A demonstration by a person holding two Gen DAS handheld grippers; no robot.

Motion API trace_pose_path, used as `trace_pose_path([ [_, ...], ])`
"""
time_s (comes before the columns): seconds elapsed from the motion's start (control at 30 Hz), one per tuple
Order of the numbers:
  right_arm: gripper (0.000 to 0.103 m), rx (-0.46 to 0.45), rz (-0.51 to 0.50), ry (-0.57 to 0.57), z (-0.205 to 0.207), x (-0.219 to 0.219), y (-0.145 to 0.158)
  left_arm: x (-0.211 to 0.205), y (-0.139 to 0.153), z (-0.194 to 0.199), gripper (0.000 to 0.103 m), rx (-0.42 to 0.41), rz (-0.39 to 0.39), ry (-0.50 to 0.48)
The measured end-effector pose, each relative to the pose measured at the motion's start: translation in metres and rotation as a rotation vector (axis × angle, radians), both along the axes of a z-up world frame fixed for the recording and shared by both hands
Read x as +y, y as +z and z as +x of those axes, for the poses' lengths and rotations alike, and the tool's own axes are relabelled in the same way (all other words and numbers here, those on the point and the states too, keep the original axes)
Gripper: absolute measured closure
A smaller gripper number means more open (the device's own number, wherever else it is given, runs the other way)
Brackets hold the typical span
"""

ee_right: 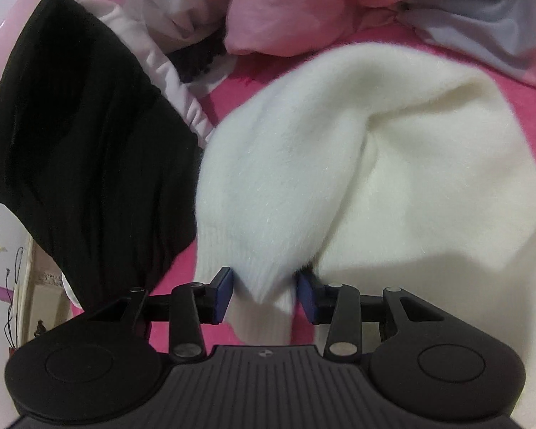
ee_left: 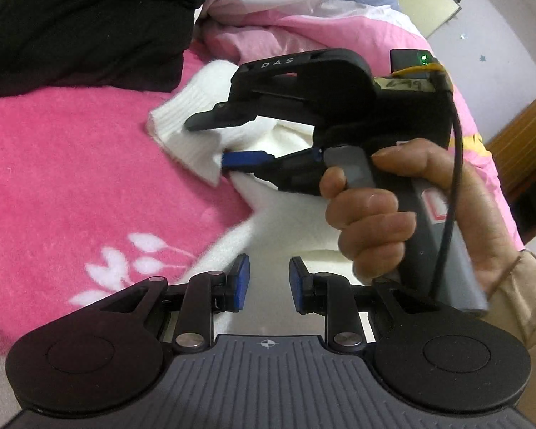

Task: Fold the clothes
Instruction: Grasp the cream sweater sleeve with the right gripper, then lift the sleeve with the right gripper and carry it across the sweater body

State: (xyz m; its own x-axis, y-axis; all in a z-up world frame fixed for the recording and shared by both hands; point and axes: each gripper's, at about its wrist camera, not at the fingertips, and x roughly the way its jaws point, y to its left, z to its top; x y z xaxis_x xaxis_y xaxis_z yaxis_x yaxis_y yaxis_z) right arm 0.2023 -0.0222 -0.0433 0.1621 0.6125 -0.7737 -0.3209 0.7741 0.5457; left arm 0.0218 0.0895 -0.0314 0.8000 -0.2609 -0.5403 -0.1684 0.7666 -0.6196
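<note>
The fluffy white knitted sweater (ee_right: 357, 150) lies rumpled on the pink fleece blanket (ee_left: 71, 164); the right gripper (ee_right: 264, 291) pinches its ribbed cuff (ee_left: 185, 132); the left gripper (ee_left: 266, 282) clamps a fuzzy fold; a black garment (ee_right: 89, 136) lies beside.

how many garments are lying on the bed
2. A white sweater lies on the pink blanket, its cuff between the right gripper pads; a black garment sits beside it. More may be hidden.
</note>
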Motion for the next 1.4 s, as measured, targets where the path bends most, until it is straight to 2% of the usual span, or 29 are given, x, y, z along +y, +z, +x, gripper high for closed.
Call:
trace_pose_path([
  [0.03,0.072,-0.009,0.003,-0.003,-0.001,0.0,-0.001,0.0,0.0,0.0,0.079,0.0,0.002,-0.001],
  [0.1,0.094,-0.048,-0.004,0.002,-0.007,-0.003,0.004,-0.001,0.0,0.001,0.079,-0.003,0.011,-0.001],
  [0.13,0.096,-0.082,-0.003,0.005,-0.011,-0.004,0.011,-0.001,0.0,0.001,0.079,-0.004,0.015,0.0],
  [0.27,0.098,-0.261,0.023,0.002,-0.025,-0.015,0.054,0.0,0.0,0.004,0.079,-0.002,0.009,0.005],
  [0.53,0.098,-0.586,0.125,-0.021,-0.051,-0.025,0.173,0.001,0.0,0.004,0.079,-0.002,0.02,0.006],
  [0.77,0.098,-0.753,0.247,0.065,-0.07,0.0,0.25,0.005,-0.001,0.001,0.079,0.0,0.008,0.011],
  [0.93,0.098,-0.812,0.314,0.187,-0.091,0.021,0.282,0.006,-0.001,0.004,0.079,0.004,-0.006,0.016],
  [1.13,0.098,-0.791,0.263,0.24,-0.078,0.068,0.271,0.008,-0.004,0.008,0.079,0.013,-0.014,0.035],
  [1.27,0.098,-0.767,0.228,0.216,-0.056,0.082,0.258,0.01,-0.004,0.01,0.079,0.02,-0.028,0.047],
  [1.4,0.098,-0.752,0.215,0.24,-0.041,0.096,0.241,0.011,-0.005,0.012,0.079,0.027,-0.039,0.058],
])
